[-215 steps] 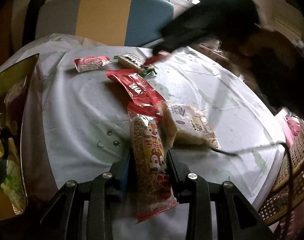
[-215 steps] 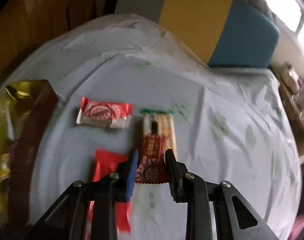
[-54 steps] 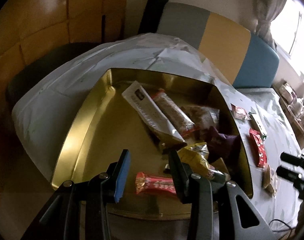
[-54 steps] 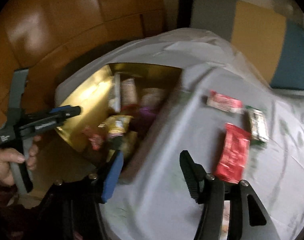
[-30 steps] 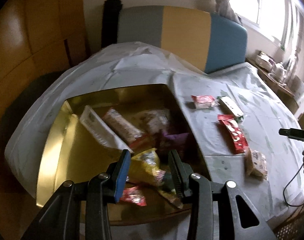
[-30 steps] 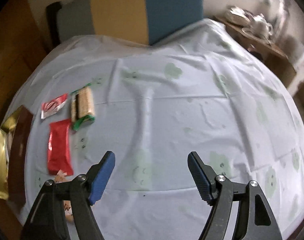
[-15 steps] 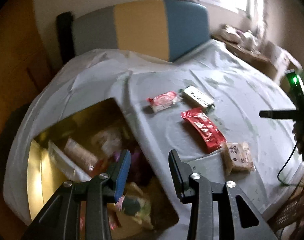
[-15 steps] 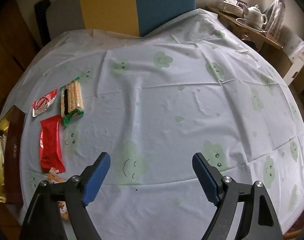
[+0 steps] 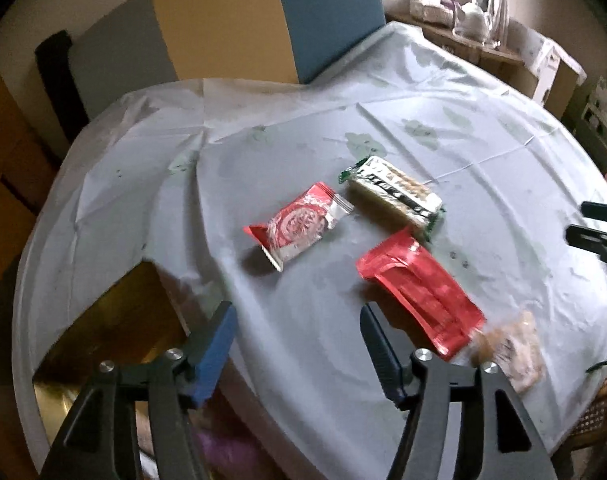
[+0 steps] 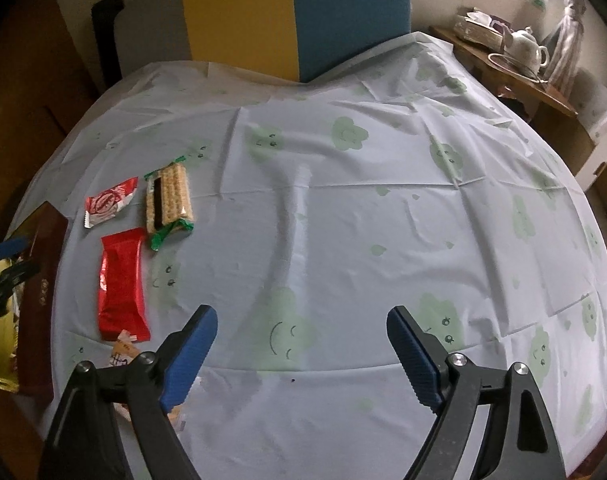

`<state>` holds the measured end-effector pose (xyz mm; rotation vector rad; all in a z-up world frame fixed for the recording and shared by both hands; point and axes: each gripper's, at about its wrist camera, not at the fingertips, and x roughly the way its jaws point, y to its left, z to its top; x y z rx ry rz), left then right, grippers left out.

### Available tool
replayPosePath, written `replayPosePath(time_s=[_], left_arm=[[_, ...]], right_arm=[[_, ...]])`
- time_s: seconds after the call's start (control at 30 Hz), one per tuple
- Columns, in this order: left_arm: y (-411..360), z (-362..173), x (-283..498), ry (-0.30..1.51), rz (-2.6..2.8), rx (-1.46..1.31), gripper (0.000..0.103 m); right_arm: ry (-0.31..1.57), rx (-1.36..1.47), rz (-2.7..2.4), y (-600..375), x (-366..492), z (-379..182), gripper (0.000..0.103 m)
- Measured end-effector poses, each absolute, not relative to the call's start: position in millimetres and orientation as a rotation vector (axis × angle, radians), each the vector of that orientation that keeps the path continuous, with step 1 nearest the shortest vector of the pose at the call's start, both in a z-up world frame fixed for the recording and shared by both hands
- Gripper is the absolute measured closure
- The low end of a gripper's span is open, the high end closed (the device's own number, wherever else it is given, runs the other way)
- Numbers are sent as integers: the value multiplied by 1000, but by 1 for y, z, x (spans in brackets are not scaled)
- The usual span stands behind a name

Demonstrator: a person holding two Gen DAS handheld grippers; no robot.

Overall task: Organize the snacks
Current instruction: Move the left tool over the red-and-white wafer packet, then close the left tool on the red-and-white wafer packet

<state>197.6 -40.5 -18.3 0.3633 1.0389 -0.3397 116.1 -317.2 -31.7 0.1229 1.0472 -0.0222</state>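
left gripper (image 9: 297,340): fingers were opening, nothing between them, over the counter (image 9: 483,152) edge beside the tin (image 9: 115,320)
right gripper (image 10: 301,344): fingers were opening too, wide apart, empty, above bare cloth
red round-logo pack (image 9: 297,226): flat on the counter, 12 o'clock of the left gripper
wafer pack (image 9: 395,192): just at 2 o'clock of the round-logo pack, apart from it
long red pack (image 9: 419,294): 5 o'clock of the wafer pack, near end at the left gripper's 2 o'clock
beige pack (image 9: 511,350): touching the long red pack's near end, blurred
tin: gold, open, at the counter's 8 o'clock edge; contents mostly hidden
right view: all loose packs sat at 9–10 o'clock of the right gripper
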Motion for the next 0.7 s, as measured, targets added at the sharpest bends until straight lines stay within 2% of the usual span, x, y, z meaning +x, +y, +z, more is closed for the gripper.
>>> replayPosePath(time_s=[0.4, 0.7], left_arm=[[-68, -57, 260, 1128, -390, 564, 37], [-81, -74, 283, 1166, -431, 612, 37]], right_arm=[[1041, 104, 16, -310, 118, -29, 14], [1046, 107, 23, -310, 120, -30, 14]])
